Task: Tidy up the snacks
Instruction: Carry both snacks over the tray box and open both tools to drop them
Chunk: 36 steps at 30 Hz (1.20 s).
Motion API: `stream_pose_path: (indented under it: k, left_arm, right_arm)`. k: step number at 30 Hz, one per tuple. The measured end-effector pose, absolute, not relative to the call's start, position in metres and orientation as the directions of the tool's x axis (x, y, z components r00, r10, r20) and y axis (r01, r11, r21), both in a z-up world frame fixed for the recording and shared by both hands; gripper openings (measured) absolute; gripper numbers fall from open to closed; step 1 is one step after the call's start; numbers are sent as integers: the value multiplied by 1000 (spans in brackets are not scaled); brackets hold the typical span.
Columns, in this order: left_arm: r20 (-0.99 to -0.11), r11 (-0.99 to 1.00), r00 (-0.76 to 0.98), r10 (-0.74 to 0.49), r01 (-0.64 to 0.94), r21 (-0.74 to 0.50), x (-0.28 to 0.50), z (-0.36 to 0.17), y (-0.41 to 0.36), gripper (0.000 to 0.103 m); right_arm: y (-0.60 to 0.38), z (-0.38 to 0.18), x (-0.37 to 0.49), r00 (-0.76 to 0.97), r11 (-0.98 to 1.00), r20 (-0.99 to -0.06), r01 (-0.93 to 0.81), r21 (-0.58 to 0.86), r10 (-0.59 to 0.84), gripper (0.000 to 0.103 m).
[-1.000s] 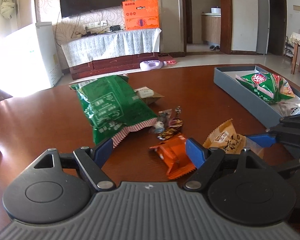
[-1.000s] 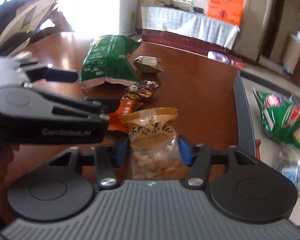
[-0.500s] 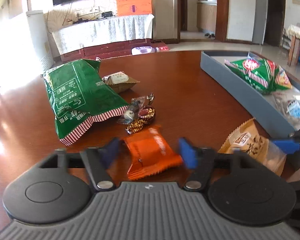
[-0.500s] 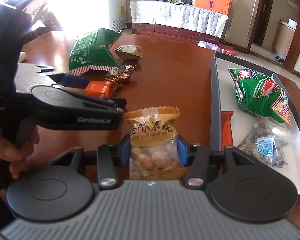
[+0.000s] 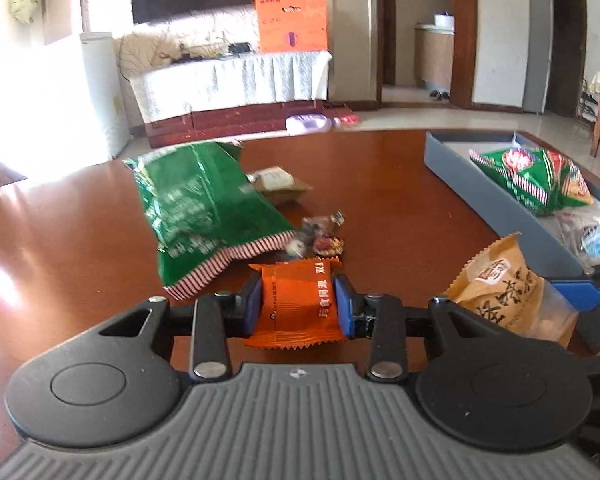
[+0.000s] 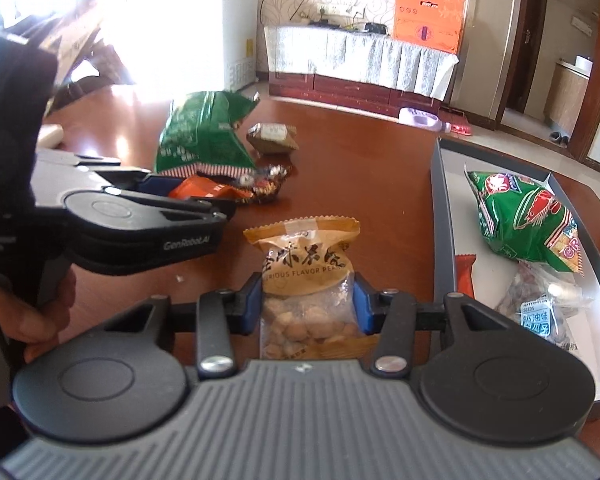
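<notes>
Your left gripper (image 5: 296, 300) has its two blue pads (image 5: 253, 298) pressed on the sides of a small orange foil snack packet (image 5: 296, 304), and the jaws are closing a bit more on it. The packet sits low over the shiny brown wooden table (image 5: 380, 200). Your right gripper (image 6: 307, 306) has its blue pads on both sides of a tan and clear plastic bag of round nuts (image 6: 306, 280), and those jaws are closing a bit more too. The nut bag stands up between the pads, with its tan top end pointing away from you. Just past the orange packet is a little heap of shiny wrapped candies (image 5: 320, 236). Touching that heap on the left is a big green bag with a red and white striped edge (image 5: 200, 208). Behind it lies a small brown paper-wrapped snack (image 5: 278, 184). To the right is a long grey tray with a white floor (image 6: 442, 216). In the tray are a green and red puffy snack bag (image 6: 528, 216), a thin orange-red packet (image 6: 465, 276) by the near wall, and a clear bag of dark seeds with a blue label (image 6: 540, 316). Your hand (image 6: 40, 316) holding the left gripper shows on the left in the right wrist view.
</notes>
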State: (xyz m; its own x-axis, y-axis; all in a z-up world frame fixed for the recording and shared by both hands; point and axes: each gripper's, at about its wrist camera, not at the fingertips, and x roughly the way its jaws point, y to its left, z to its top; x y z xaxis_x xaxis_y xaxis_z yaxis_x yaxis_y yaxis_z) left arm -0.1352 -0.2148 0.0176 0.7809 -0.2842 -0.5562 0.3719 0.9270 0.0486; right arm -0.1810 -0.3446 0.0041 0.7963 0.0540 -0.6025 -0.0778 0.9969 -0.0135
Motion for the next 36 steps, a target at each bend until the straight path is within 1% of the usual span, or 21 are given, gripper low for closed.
stream_pose_path:
  k: [4,10,24,36]
  left_arm:
    - [-534,937,805,-259,342,62,-138,24,-212,43]
    - [-501,939,827,-256,336,76,-154,36,-217,43]
    - [-495,925,823,-279,368,92,-171,45,-247,43]
    - [-483,911,822,-302,398,106,-168,55,-269,43]
  right_arm:
    - [-346,14,-187,819,997,-571,-71,9,63,48]
    - [-354,25,-196,845,998,-531,-52,30,60,48]
    - [-380,42,-216,882,999,-471,4,50,20,48]
    - [-396,50,-228,897,998,-441,25,66,6,48]
